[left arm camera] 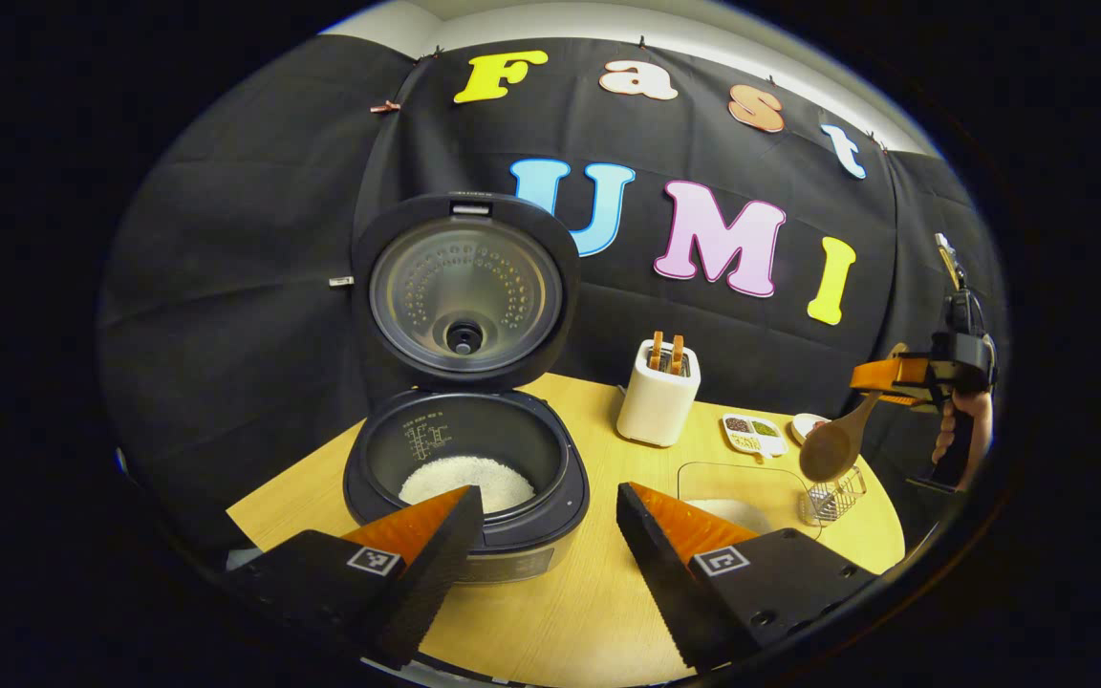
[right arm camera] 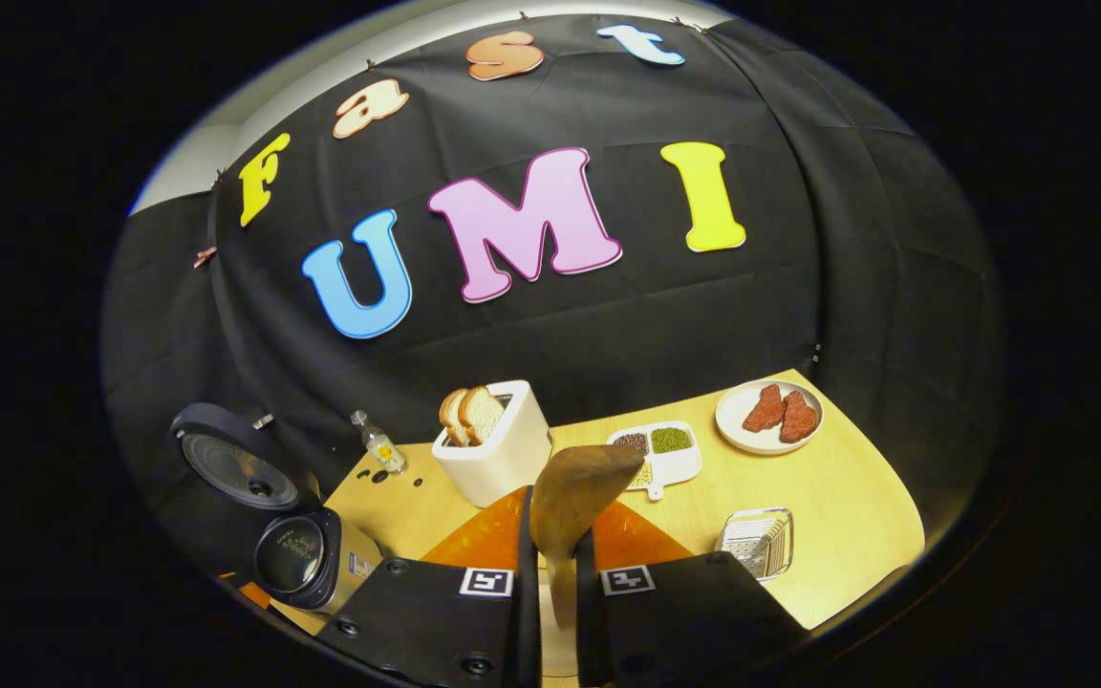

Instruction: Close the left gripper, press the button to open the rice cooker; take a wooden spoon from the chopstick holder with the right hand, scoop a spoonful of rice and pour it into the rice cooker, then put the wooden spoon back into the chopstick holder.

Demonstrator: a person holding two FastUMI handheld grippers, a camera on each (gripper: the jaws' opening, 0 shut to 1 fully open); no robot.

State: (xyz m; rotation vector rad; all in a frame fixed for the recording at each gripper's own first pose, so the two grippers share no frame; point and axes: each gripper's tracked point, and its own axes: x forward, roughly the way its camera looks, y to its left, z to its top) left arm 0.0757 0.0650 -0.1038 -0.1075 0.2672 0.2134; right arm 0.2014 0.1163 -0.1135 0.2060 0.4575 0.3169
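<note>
I hold the wooden spoon (right arm camera: 577,497) pinched by its handle between my right gripper (right arm camera: 550,573) fingers, bowl up and tilted toward eleven o'clock, lifted above the table. In the left gripper view the spoon (left arm camera: 834,444) hangs at three o'clock, its bowl just above the wire chopstick holder (left arm camera: 832,497), with my hand (left arm camera: 963,420) on the grip behind it.

The rice cooker (left arm camera: 466,483) stands open at the centre of that view, lid (left arm camera: 464,287) upright, white rice already lying in its pot. My left gripper (left arm camera: 543,521) is spread wide and holds nothing, one finger in front of the cooker's near rim.

The spoon looks empty, so I judge the return to the holder is the step in hand. To do it well I should bring the handle over the holder's opening, lower it straight and let go only once it rests inside; the light wire holder could tip if nudged sideways.

Beyond, on the pale wooden table (right arm camera: 847,497), sit a clear container of rice (left arm camera: 732,492) at five o'clock, a white toaster (right arm camera: 498,454) with bread, a divided dish of beans (right arm camera: 660,449), a plate of red meat (right arm camera: 768,416) and a small bottle (right arm camera: 378,444). Black cloth walls the booth.
</note>
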